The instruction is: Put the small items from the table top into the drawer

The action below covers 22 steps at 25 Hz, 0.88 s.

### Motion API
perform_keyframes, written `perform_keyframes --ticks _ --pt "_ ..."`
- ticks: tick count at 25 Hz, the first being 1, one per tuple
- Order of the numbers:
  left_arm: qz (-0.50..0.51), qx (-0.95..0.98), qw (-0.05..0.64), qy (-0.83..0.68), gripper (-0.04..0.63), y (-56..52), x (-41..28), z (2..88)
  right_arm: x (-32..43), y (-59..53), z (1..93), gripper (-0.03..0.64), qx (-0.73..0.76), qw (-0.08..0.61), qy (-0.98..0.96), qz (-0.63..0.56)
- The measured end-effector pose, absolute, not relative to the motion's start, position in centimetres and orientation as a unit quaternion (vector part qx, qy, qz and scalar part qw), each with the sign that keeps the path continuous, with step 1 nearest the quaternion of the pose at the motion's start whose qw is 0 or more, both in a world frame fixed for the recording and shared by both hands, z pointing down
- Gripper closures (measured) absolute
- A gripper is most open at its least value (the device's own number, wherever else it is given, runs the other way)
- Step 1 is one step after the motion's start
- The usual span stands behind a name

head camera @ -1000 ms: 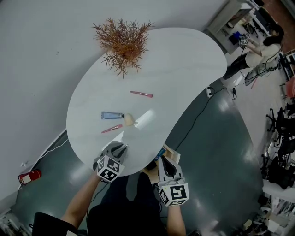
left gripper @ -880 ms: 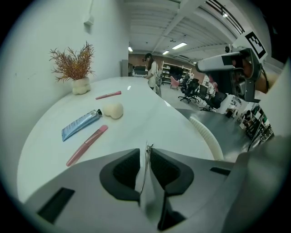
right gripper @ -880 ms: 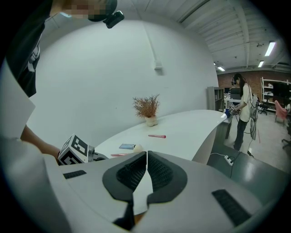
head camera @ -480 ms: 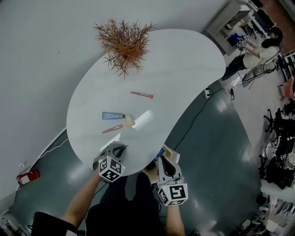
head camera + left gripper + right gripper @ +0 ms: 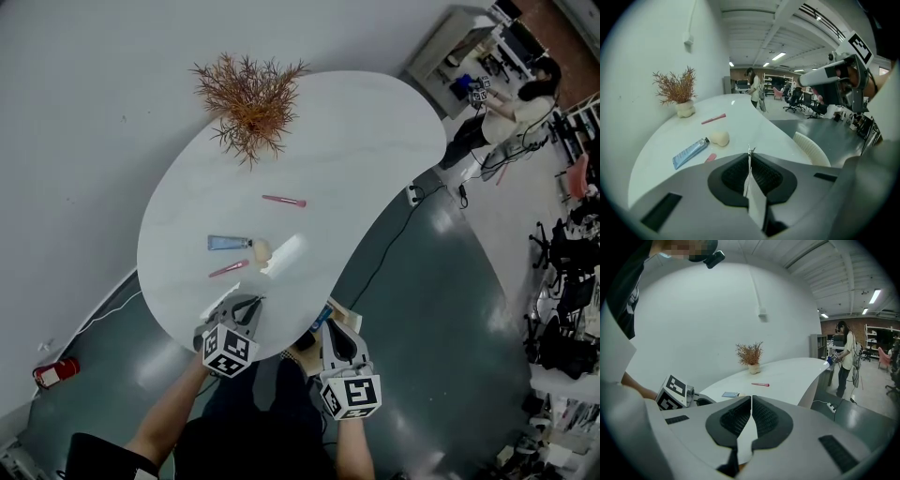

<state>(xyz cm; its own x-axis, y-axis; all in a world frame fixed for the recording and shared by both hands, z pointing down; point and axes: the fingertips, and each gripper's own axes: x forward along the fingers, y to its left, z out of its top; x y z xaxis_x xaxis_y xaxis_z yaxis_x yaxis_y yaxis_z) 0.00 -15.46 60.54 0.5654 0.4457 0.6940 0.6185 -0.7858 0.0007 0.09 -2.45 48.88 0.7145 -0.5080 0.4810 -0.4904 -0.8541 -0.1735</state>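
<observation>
As its jaws have just been closing, the left hand-held gripper (image 5: 749, 158) pinches a thin flat item (image 5: 749, 151) above the bench (image 5: 375, 141) edge, ready for the drawer (image 5: 341, 313). Right hand-held gripper (image 5: 751, 401): jaws together, empty. Tube (image 5: 228, 243) and sponge (image 5: 262, 250) lie on the bench.

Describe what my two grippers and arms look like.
The left gripper and right gripper are grey with black ribbed pads. Each carries a white cube with black square markers. A black short sleeve shows.
</observation>
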Motion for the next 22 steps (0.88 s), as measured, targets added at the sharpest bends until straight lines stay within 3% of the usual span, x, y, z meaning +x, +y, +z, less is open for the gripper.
perform_keyframes --ticks 11,22 --pt "-0.300 -0.900 0.043 -0.314 0.563 -14.6 0.1 53.0 -1.7 -2.3 46.3 0.586 -0.939 0.014 0.242 -0.243" --pt "-0.260 -0.895 0.048 -0.359 0.563 -9.1 -1.6 47.9 -4.0 3.4 45.2 0.586 -0.956 0.016 0.180 -0.230"
